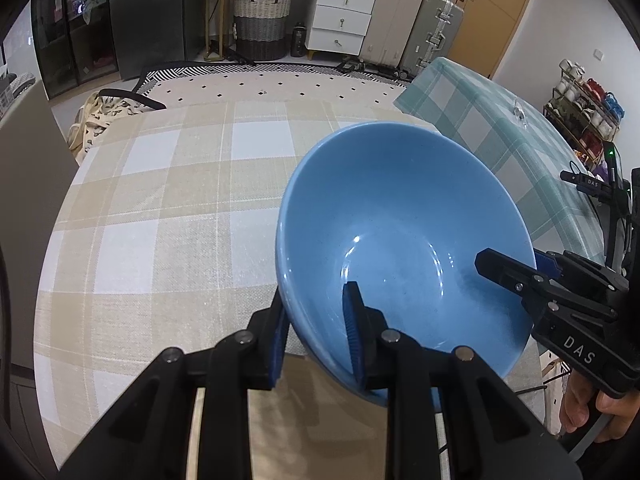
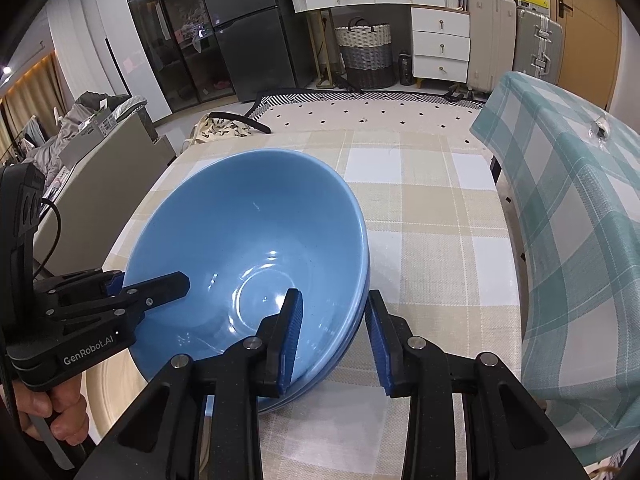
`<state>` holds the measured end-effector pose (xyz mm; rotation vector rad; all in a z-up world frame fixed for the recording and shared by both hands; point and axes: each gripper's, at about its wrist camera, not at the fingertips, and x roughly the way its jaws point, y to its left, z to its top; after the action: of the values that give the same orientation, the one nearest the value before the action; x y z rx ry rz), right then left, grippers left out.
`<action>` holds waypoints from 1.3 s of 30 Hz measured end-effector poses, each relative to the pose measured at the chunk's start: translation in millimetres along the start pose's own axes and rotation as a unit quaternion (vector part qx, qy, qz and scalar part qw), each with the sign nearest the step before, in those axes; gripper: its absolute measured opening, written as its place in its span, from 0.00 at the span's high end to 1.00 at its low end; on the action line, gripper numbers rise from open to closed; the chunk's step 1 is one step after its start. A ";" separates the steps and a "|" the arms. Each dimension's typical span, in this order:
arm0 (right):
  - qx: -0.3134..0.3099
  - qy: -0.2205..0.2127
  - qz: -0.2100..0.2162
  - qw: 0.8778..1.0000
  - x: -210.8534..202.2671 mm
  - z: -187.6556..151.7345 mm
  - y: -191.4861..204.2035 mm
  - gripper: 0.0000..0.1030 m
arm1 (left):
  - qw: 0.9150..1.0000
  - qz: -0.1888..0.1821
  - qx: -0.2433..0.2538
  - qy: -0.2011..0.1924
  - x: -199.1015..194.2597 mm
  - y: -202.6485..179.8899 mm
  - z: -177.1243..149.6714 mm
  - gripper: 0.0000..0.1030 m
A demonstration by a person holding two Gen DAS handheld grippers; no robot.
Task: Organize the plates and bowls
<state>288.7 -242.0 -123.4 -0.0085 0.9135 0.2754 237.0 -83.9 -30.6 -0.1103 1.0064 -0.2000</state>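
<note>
Beige-checked cloth covers the surface [image 1: 160, 220], where the blue bowls [image 2: 248, 248], nested and tilted, rest. The left tool [image 1: 316, 332] and right tool [image 2: 334, 340] each pinch opposite rims. Glazed ceramic: stiff, slick, breakable, fairly heavy; the rim is the sensible hold.

Blue bowl [image 1: 400, 216] on beige-and-white checked tablecloth [image 1: 160, 208]; teal-checked cloth [image 2: 580, 220] beside.
</note>
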 end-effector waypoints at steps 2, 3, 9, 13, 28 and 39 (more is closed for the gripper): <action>-0.001 -0.002 -0.001 1.000 -2.2 -1.6 1.0 0.68 | 1.000 0.001 0.001 -0.003 -2.2 -0.5 0.2 0.77; -0.002 -0.003 -0.002 1.000 -3.5 -1.5 1.2 0.68 | 1.000 0.001 0.003 -0.006 -3.8 -1.0 0.3 0.77; -0.005 -0.016 -0.002 1.000 -16.6 -1.0 5.0 0.68 | 1.000 0.005 0.009 -0.019 -15.7 -4.6 0.6 0.76; -0.006 -0.027 0.001 1.000 -28.7 -0.8 7.0 0.68 | 0.999 0.007 0.014 -0.029 -26.4 -7.9 -0.6 0.76; -0.020 -0.062 0.007 0.998 -76.7 -8.4 27.3 0.68 | 0.998 0.011 0.018 -0.062 -70.2 -12.9 -14.9 0.76; -0.031 -0.079 0.013 0.996 -114.9 -16.4 45.9 0.68 | 0.997 0.020 0.014 -0.079 -111.2 -15.3 -26.4 0.76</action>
<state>198.4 -226.4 -38.6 -0.0316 0.7489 0.3242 155.2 -74.6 50.1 -0.0796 0.8481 -0.1665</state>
